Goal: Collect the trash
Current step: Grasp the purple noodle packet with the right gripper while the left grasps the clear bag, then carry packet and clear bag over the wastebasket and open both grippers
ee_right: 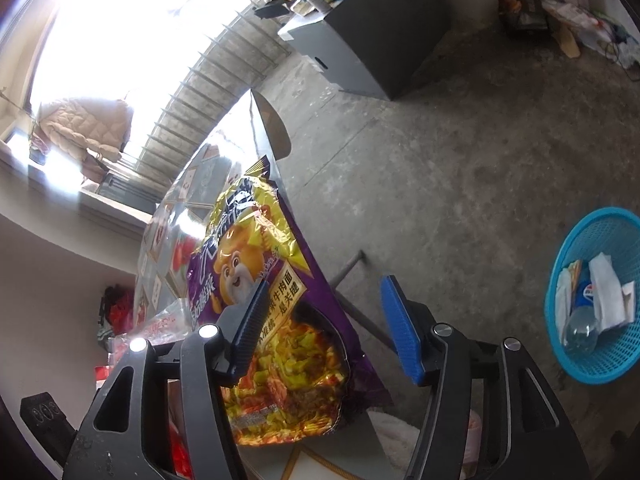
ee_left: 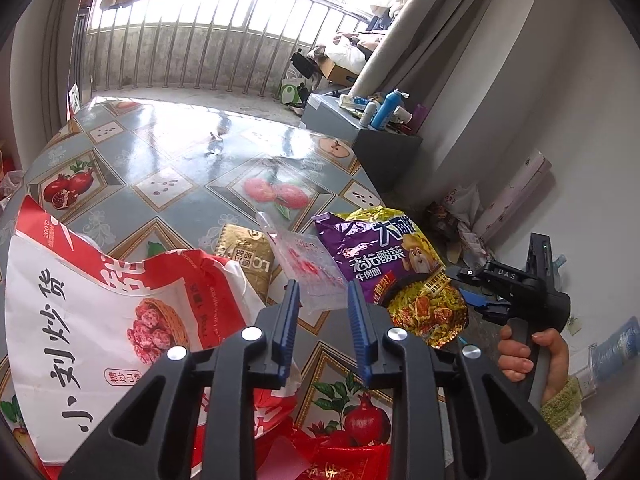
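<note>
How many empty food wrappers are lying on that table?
4, maybe more hidden: red-and-white snack bag at left, gold packet behind it, clear plastic wrapper mid-table, purple noodle packet at the right edge.

Purple-and-yellow noodle packet (ee_left: 384, 256), red-and-white paper bag (ee_left: 100, 320), fruit-patterned grey tablecloth (ee_left: 168, 168), blue mesh basket (ee_right: 624, 344)
</note>
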A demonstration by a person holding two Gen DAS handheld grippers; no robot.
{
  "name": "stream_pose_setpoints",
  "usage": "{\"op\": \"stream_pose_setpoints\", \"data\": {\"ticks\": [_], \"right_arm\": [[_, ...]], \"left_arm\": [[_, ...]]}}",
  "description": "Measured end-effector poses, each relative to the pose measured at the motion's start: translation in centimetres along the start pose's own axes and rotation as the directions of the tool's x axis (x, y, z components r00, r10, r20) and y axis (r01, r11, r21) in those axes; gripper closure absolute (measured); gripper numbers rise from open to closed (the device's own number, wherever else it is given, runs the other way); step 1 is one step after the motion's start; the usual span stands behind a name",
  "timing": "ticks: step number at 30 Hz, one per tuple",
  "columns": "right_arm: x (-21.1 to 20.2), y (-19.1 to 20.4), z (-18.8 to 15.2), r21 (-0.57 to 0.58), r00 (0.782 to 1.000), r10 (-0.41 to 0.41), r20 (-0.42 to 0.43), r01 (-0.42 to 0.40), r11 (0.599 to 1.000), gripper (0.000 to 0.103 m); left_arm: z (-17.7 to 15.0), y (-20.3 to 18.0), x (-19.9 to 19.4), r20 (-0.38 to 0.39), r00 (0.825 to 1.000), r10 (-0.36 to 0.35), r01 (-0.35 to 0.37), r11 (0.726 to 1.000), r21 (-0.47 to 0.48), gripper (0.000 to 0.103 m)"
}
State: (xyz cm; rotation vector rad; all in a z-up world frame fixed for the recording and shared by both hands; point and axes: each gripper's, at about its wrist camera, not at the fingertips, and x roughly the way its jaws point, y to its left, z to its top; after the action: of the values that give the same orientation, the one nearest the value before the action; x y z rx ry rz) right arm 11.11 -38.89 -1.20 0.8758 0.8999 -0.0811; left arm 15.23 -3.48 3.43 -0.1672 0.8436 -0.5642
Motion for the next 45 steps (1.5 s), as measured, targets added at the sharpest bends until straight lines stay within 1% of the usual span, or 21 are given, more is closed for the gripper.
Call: {"op": "stream_pose_setpoints", "data": {"ticks": [2,5,7,8,9,10,12,14,17,19,21,23,25,27,31,39,42,45], "right_arm": [[0.7,-0.1,0.1,0.009,0.999,0.016,-0.029,-0.016,1.000,0.047],[1.0,0.1,0.0,-0.001,0.998,0.035,-0.059,-0.035,0.999,0.048],[0.9,0.5,-0.4,-0.023,0.998,0.030,-0.060,-0.031,0.999,0.060],[0.8,0.7,-0.7,-0.033,0.998,0.020,-0.058,-0.022,0.999,0.063],[0.5,0.7,-0.7,-0.044,0.998,0.016,-0.057,-0.019,0.999,0.068],[0.3,1.0,-1.0,-0.055,0.998,0.013,-0.053,-0.016,0.998,0.070],[-0.1,1.5,-1.1,-0.088,0.999,-0.002,-0.041,-0.002,0.996,0.078],[-0.6,2.3,-1.4,-0.126,1.000,-0.014,-0.027,0.011,0.992,0.082],[-1.4,3.4,-1.9,-0.173,1.000,-0.011,-0.015,0.008,0.985,0.087],[-1.7,4.0,-2.1,-0.189,1.000,-0.003,-0.012,0.000,0.982,0.091],[-1.9,4.3,-2.3,-0.200,1.000,0.004,-0.006,-0.005,0.980,0.092],[-2.2,4.6,-2.5,-0.203,1.000,0.009,0.003,-0.009,0.979,0.093],[-2.6,4.7,-2.5,-0.199,1.000,0.024,0.014,-0.021,0.980,0.094],[-3.1,4.8,-2.6,-0.190,0.999,0.045,0.020,-0.041,0.981,0.094],[-3.9,4.9,-3.0,-0.185,0.997,0.072,0.039,-0.064,0.981,0.095],[-6.8,4.8,-3.2,-0.170,0.987,0.109,0.120,-0.088,0.981,0.096],[-7.9,4.3,-3.5,-0.154,0.983,0.105,0.154,-0.081,0.985,0.096],[-8.9,3.8,-4.0,-0.136,0.978,0.076,0.194,-0.050,0.989,0.096]], "left_arm": [[0.1,0.3,0.3,-0.018,1.000,-0.023,0.023,0.999,-0.023,0.074],[0.2,0.6,0.7,-0.037,0.999,-0.031,0.029,0.998,-0.050,0.074],[0.3,0.7,0.9,-0.037,0.999,-0.026,0.024,0.998,-0.056,0.074],[0.3,0.7,1.0,-0.036,0.999,-0.024,0.022,0.998,-0.058,0.074],[0.3,0.8,1.1,-0.037,0.999,-0.024,0.021,0.998,-0.061,0.074],[0.3,0.8,1.2,-0.038,0.999,-0.023,0.021,0.998,-0.064,0.074],[0.4,0.7,1.3,-0.036,0.999,-0.018,0.016,0.998,-0.066,0.074],[0.4,0.8,1.3,-0.031,0.999,-0.013,0.011,0.998,-0.068,0.074],[0.6,0.8,1.5,-0.025,1.000,0.006,-0.008,0.997,-0.072,0.074],[0.7,0.9,1.5,-0.019,1.000,0.015,-0.017,0.997,-0.081,0.078],[0.8,0.9,1.5,-0.016,1.000,0.027,-0.028,0.996,-0.082,0.088],[0.8,1.0,1.4,-0.011,0.999,0.032,-0.033,0.996,-0.081,0.094],[0.9,1.2,1.3,-0.006,1.000,0.030,-0.030,0.996,-0.079,0.096],[0.9,1.3,1.1,-0.001,1.000,0.027,-0.027,0.997,-0.076,0.101],[0.8,1.2,0.6,0.019,1.000,0.018,-0.017,0.997,-0.072,0.103],[1.0,0.1,-0.5,0.052,0.999,-0.013,0.015,0.999,-0.038,0.103],[1.2,-0.4,-1.3,0.070,0.997,-0.031,0.032,0.999,-0.020,0.103],[1.5,-0.9,-2.3,0.093,0.994,-0.053,0.054,0.999,-0.005,0.103]]}}
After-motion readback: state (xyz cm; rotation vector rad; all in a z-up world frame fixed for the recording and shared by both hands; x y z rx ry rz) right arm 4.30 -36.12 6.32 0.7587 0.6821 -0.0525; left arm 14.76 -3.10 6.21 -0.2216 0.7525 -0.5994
